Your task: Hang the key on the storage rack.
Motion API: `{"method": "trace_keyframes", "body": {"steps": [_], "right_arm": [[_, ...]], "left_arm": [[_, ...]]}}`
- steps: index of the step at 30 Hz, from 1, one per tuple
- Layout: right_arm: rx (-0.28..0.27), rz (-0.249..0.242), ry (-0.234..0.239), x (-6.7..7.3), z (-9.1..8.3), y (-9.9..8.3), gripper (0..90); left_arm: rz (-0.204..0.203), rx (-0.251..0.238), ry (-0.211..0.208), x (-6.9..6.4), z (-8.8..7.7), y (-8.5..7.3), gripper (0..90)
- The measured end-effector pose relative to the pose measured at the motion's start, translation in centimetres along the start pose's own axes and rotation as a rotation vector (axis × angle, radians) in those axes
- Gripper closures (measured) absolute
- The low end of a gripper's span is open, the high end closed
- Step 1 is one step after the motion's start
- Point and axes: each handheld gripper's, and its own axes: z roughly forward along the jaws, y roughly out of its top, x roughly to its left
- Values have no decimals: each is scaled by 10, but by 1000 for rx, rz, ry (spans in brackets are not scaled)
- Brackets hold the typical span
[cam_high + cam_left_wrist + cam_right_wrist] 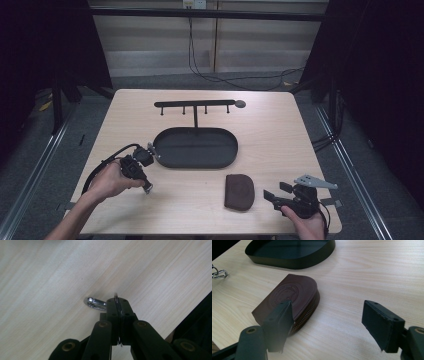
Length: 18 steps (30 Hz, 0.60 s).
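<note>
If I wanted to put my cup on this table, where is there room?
The right side of the table, beyond the oval tray and above the brown pouch, is bare. So is the far left corner beside the hook rack. The near edge is crowded.

light wood bench [280,125], grain running across its top. black oval tray [195,148] at centre, shallow wall, inside bare. black rack [195,104] just behind the tray: one horizontal bar on an upright post, four short pegs hanging beneath, a grey disc at its right end. brown zip pouch [239,191] in front of the tray, toward the right, lying flat; round stamped emblem on its upper face [284,293]. black cable [235,80] on the floor beyond the bench. dark curtains either side.
</note>
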Motion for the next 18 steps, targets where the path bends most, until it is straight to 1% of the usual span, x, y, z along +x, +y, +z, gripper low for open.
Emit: {"method": "trace_keyframes", "body": {"steps": [2,3,5,6,7,8,9,10,11,13,16,17,18], "right_arm": [[1,0,-1,0,0,0,246],[1,1,-1,0,0,0,246],[3,2,0,0,0,0,246],[4,1,1,0,0,0,246],[4,1,0,0,0,0,246],[3,1,0,0,0,0,246],[3,0,1,0,0,0,246],[4,0,1,-1,0,0,246],[4,0,1,0,0,0,246],[4,1,2,0,0,0,246],[1,1,6,0,0,0,244],[1,1,7,0,0,0,244],[3,2,8,0,0,0,244]], "left_arm": [[-4,6,0,-1,-2,0,892],[2,11,4,0,-5,0,892],[-15,10,9,2,-11,1,892],[-15,10,9,2,-11,1,892],[-22,4,4,3,-15,1,893],[-29,5,7,4,-17,0,893],[-30,7,-2,5,-19,1,893],[-36,0,0,6,-21,1,893],[-41,5,2,6,-22,1,893],[-40,6,5,7,-23,2,893],[-31,14,10,9,-31,2,893],[-38,7,7,9,-33,2,893],[-29,9,11,9,-35,2,893]]}}
